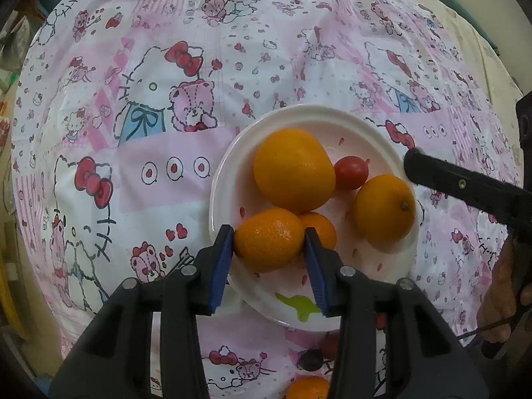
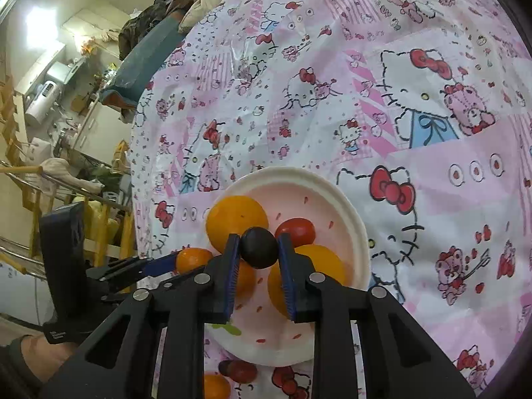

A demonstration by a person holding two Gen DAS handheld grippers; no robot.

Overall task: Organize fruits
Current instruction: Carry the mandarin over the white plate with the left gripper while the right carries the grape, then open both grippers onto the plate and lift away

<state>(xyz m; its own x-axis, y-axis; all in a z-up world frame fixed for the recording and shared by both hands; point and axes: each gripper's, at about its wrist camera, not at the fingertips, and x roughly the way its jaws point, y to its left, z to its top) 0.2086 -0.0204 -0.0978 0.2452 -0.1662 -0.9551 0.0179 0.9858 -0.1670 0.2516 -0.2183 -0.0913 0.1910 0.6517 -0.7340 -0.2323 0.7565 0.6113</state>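
Observation:
A white plate (image 1: 266, 123) on the Hello Kitty cloth holds a large orange (image 1: 294, 169), a second orange (image 1: 384, 209), a small orange (image 1: 321, 227) and a red tomato (image 1: 350, 172). My left gripper (image 1: 268, 241) is shut on a small mandarin (image 1: 267, 239) over the plate's near-left rim. My right gripper (image 2: 258, 247) is shut on a dark plum (image 2: 259, 247) above the plate (image 2: 345, 206). The right gripper's finger (image 1: 432, 173) shows at the plate's right side. The left gripper (image 2: 146, 266) with its mandarin (image 2: 193, 259) shows in the right wrist view.
Loose fruit lies on the cloth in front of the plate: a dark grape (image 1: 311, 359), a red tomato (image 2: 239, 370) and an orange (image 1: 307, 387). The table's left edge drops to a cluttered room with a railing (image 2: 50, 179).

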